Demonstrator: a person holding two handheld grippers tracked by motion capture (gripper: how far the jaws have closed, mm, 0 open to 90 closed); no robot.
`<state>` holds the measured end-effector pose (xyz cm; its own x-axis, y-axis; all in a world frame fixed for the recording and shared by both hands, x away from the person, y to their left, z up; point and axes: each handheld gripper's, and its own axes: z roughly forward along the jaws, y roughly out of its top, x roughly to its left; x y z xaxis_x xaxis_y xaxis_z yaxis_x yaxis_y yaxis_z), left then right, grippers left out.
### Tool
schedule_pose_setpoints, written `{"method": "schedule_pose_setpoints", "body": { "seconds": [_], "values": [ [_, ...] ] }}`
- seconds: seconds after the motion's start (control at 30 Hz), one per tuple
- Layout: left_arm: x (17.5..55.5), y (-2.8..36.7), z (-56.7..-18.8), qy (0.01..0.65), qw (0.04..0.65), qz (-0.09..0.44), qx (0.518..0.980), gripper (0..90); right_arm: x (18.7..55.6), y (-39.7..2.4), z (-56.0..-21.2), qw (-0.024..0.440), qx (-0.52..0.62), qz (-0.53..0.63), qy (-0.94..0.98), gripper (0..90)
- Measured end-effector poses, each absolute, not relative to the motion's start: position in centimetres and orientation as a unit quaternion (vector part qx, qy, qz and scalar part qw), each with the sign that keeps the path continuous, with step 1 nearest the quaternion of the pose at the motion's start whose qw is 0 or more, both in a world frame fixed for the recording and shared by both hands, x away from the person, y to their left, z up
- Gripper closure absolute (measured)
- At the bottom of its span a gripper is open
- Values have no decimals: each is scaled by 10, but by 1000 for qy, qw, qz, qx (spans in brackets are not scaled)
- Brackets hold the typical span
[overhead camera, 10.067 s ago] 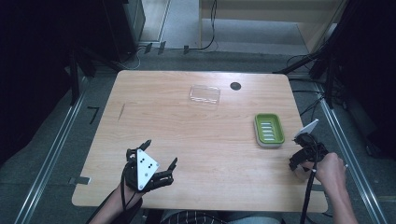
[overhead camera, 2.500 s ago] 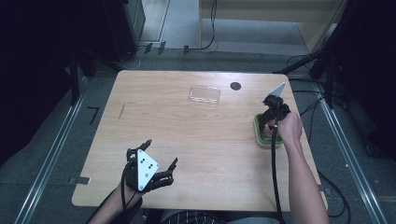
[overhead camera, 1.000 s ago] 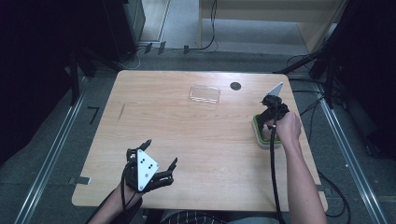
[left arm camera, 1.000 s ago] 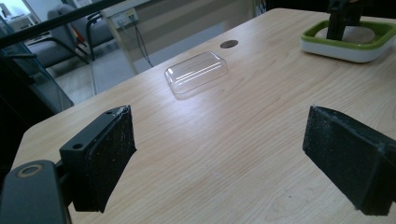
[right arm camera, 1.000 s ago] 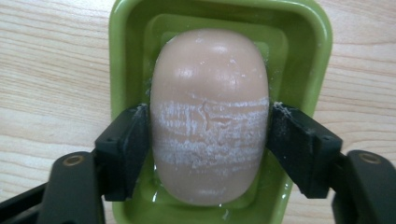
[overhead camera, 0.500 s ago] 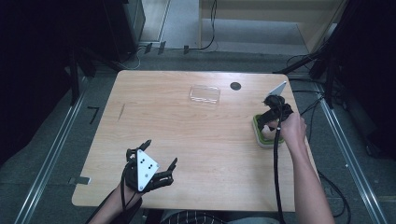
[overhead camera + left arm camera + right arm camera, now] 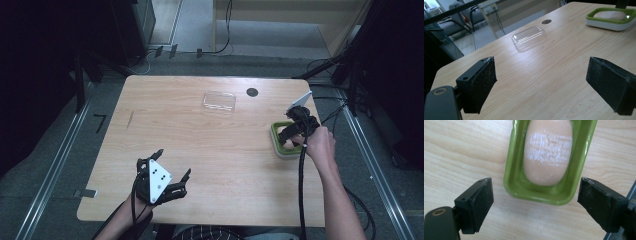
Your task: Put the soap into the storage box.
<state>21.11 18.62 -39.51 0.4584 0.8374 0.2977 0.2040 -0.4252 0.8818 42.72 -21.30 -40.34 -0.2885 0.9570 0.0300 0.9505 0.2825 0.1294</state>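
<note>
High view, clear lid (image 7: 219,101) well apart from green soap dish (image 7: 281,141), dark disc (image 7: 252,92) near lid

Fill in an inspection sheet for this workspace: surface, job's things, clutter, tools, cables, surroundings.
Surface: light wooden table with a dark round spot near the far edge.
Job's things: green soap dish holding a pale oval soap bar; clear plastic lid lying apart on the table, toward the far edge.
Clutter: nothing seen.
Tools: left tool open, near the front edge, holding nothing; right tool open above the dish, jaws spread wider than the dish end, not touching it.
Cables: black cable trailing along the person's right forearm; more cables on the floor beyond the table.
Surroundings: dark room, grey floor, metal rails on both sides.
</note>
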Motion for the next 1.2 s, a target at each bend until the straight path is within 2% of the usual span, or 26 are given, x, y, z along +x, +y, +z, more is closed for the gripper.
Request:
{"method": "schedule_pose_setpoints", "body": {
  "seconds": [0.77, 1.2],
  "values": [
    [207, 188, -394, 348, 408, 390, 749, 98, 373, -225, -397, 34, 578, 64, 813, 135],
    [208, 187, -394, 346, 408, 389, 750, 99, 337, -230, -419, 17, 565, 45, 824, 138]
  ]
}}
